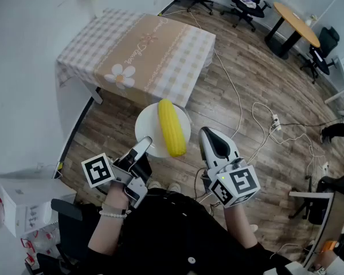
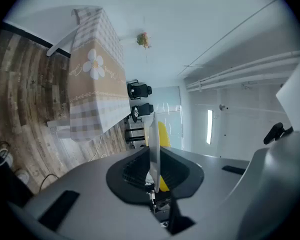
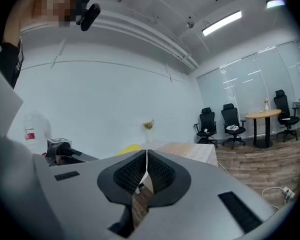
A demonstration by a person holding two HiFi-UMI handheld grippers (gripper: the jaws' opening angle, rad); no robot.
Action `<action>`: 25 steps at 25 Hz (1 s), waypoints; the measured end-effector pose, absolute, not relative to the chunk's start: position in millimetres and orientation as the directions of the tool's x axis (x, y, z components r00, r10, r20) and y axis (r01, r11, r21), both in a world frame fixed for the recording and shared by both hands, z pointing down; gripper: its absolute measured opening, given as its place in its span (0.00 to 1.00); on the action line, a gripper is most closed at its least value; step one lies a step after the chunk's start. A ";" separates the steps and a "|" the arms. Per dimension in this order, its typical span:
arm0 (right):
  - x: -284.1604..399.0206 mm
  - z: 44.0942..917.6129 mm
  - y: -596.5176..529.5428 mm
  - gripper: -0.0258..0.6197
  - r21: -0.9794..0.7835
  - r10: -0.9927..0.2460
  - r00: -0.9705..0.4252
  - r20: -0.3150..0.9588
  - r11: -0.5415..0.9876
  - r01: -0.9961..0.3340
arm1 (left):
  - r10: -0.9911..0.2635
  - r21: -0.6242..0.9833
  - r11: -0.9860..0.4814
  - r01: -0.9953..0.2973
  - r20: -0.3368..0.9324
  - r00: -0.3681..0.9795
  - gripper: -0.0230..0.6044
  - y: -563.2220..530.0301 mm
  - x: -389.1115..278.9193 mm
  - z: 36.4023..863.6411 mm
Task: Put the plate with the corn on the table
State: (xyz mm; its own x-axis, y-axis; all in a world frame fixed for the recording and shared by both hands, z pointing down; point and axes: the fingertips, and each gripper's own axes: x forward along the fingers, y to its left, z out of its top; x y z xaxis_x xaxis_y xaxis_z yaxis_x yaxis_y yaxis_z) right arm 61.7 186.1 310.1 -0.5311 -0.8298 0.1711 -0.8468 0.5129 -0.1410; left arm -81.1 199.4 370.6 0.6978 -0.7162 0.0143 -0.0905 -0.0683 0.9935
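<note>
left claw is pinching the plate rim, holding it and the corn above the floor; right claw is hanging shut, empty. i'm judging this mid-carry: next, reaching over the far bench, keeping level.

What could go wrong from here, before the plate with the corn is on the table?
1. The left gripper clamps the plate in its jaws by one rim only, over bare floor, short of the table. It could sag or slip. The right gripper is shut beside it and gives no support.
2. The corn lies loose and reaches the near rim, so a tilt may roll it off.
3. Cables on the floor beside the table could catch a foot.
</note>
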 end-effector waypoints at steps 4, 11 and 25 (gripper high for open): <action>61.1 310.9 185.5 0.11 -0.159 -0.829 -0.532 0.172 0.510 -0.846 | -0.710 0.993 -0.071 -0.093 0.015 0.704 0.11 199.9 -81.4 371.4; 60.4 323.5 179.8 0.11 -0.290 -0.819 -0.538 0.199 0.475 -0.831 | -0.715 0.994 -0.076 -0.082 0.004 0.699 0.11 199.1 -84.5 371.3; 38.7 357.9 172.6 0.20 -0.707 -0.736 -0.651 0.183 0.362 -0.608 | -0.693 0.994 -0.097 -0.058 -0.026 0.720 0.11 202.4 -85.8 369.9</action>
State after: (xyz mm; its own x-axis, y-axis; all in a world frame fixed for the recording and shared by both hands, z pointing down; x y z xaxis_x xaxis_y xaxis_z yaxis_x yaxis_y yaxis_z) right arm 38.7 172.6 357.9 -0.6514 -0.7364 0.1829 -0.6078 0.3621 -0.7067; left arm -85.8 202.4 369.9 0.7204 -0.6931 -0.0258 -0.0579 -0.0972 0.9936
